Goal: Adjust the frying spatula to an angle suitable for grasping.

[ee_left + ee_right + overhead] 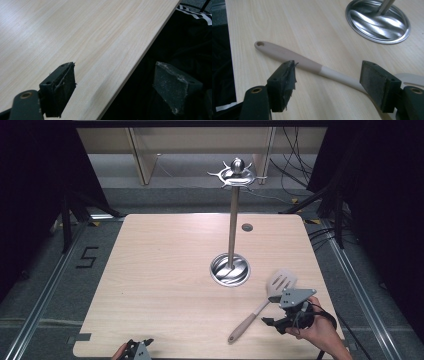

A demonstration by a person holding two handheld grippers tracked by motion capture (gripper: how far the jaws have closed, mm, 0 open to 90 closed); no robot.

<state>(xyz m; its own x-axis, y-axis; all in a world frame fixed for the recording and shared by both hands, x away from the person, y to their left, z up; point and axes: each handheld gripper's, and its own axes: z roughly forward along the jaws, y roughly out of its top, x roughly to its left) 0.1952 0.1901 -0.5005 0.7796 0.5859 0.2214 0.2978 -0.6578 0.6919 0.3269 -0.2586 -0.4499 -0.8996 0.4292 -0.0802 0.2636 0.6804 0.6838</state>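
Note:
A spatula with a slotted pale head and a beige handle lies on the wooden table at the front right. My right gripper is held by a hand just to its right, jaws open. In the right gripper view the handle runs across the gap of my right gripper, slightly beyond the jaws and untouched. A tall metal utensil stand with hooks on top rises from a round steel base mid-table. My left gripper sits at the table's front edge, open and empty.
The stand's base lies just beyond the spatula. A small grey grommet sits near the far edge. The table's front edge runs between the left jaws. Black curtains and cables surround the table.

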